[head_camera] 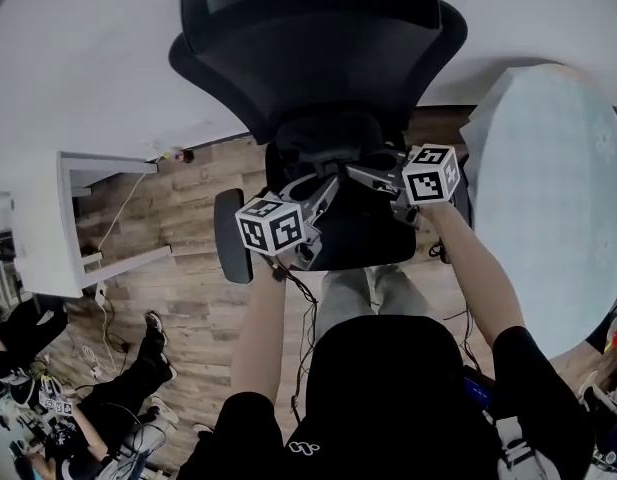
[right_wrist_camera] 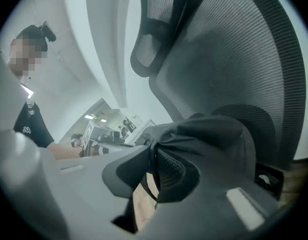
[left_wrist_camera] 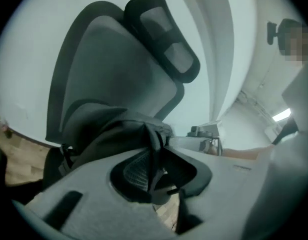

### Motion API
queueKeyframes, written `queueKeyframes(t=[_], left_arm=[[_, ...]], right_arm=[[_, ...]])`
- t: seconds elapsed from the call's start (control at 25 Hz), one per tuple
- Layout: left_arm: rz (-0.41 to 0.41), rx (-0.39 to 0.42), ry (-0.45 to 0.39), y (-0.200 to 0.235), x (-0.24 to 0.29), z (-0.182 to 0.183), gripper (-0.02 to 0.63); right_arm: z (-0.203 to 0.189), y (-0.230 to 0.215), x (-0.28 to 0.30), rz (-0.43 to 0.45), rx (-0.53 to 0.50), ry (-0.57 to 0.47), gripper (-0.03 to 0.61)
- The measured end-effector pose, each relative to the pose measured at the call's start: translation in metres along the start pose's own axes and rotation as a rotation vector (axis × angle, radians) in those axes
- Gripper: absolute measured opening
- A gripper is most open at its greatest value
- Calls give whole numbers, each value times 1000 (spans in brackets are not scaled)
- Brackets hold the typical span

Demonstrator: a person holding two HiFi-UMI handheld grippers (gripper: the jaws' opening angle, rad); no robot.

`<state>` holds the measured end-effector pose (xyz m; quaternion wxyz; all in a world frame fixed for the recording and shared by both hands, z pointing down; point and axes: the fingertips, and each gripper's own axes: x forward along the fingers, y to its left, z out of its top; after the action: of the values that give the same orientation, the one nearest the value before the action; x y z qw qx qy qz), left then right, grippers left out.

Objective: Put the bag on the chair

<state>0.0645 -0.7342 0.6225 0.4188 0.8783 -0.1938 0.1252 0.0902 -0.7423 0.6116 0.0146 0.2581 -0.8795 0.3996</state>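
Note:
A black office chair (head_camera: 318,38) stands in front of me with its back to the white wall. The dark bag (head_camera: 328,143) lies slumped on the seat against the backrest. Both grippers reach in over the seat's front edge. My left gripper (head_camera: 323,196) has its jaws closed on a bag strap (left_wrist_camera: 154,144), which runs up between the pads. My right gripper (head_camera: 376,178) pinches a fold of the bag's fabric (right_wrist_camera: 154,151) from the other side. The bag (left_wrist_camera: 104,129) bulges behind the left jaws. In the right gripper view the bag (right_wrist_camera: 208,134) rests against the mesh backrest (right_wrist_camera: 243,49).
A pale round table (head_camera: 558,188) stands close on the right. A white shelf unit (head_camera: 48,218) is at the left with cables on the wood floor (head_camera: 178,228). A person (head_camera: 118,388) sits on the floor at lower left. The chair's left armrest (head_camera: 231,236) sticks out beside my left gripper.

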Motion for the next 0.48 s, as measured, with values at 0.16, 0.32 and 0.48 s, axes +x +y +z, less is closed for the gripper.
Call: queueKeyframes(t=[0.16,0.32,0.48], left_arm=[[150,41,53,19,-2,-16,95],[215,110,65,23,-19,-23,151],[283,67,21,26,-46,-26,155]], right_arm=[[-12,-8,6,-60,27,21,86],[-13,-9,1,-121,10,0,143],[-12,-4,-11,-181,-21,2,224]])
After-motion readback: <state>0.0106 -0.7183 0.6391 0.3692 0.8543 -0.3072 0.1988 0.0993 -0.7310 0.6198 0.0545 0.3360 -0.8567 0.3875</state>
